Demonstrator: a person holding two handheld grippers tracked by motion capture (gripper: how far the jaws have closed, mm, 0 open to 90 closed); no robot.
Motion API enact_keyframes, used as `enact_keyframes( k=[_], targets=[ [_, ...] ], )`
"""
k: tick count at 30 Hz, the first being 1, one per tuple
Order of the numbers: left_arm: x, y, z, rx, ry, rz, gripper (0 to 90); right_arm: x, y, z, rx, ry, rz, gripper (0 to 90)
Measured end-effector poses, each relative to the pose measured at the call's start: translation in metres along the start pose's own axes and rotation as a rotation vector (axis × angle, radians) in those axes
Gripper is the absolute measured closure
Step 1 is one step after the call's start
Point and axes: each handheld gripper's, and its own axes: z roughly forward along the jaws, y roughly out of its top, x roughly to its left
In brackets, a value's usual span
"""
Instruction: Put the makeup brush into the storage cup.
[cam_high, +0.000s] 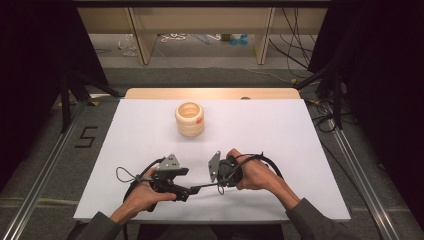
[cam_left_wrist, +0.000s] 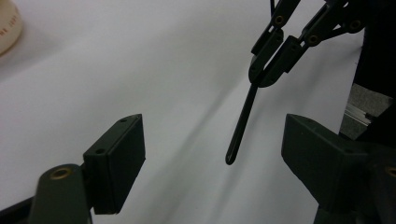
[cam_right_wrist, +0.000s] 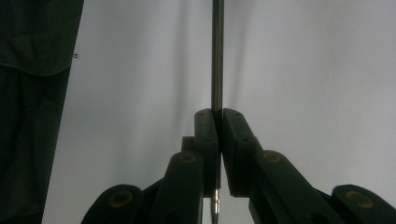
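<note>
Left gripper (cam_left_wrist: 212, 158) jaws wide around thin black rod (cam_left_wrist: 240, 126) clamped in right gripper (cam_right_wrist: 219, 116) jaws.

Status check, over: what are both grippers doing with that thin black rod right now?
Right gripper shut on thin black rod. Left gripper open, rod tip between its jaws, untouched. Cream ribbed cup far off on white table; nothing in the way.

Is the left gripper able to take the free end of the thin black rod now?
Probably yes: the left gripper is open, the black rod ends between its jaws, and nothing blocks it.
</note>
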Motion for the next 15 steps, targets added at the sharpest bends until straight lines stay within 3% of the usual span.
enact_keyframes(
  k=[1,5,8,11,12,13,15],
  targets=[
    [0.0,0.0,0.002,0.004,-0.021,0.005,22.9,0.0,0.0,0.0,-0.002,0.0,-0.001,85.5],
    [-0.003,0.001,0.006,0.044,-0.028,-0.006,25.8,0.001,0.002,0.0,-0.015,0.002,-0.01,85.5],
    [-0.003,0.003,0.008,0.057,-0.057,-0.003,27.9,0.002,0.004,0.001,-0.019,0.006,-0.024,85.5],
    [-0.003,0.004,0.009,0.067,-0.05,0.023,30.7,0.003,0.006,0.002,-0.019,0.01,-0.035,85.5],
    [-0.003,0.004,0.01,0.07,-0.059,0.011,32.0,0.003,0.007,0.002,-0.016,0.006,-0.034,85.5],
    [-0.004,0.004,0.011,0.081,-0.057,0.009,33.1,0.006,0.007,0.0,0.013,0.017,0.003,85.5],
    [-0.004,0.004,0.013,0.1,-0.069,0.016,34.3,0.003,0.007,0.002,-0.019,0.011,-0.039,85.5]
  ],
)
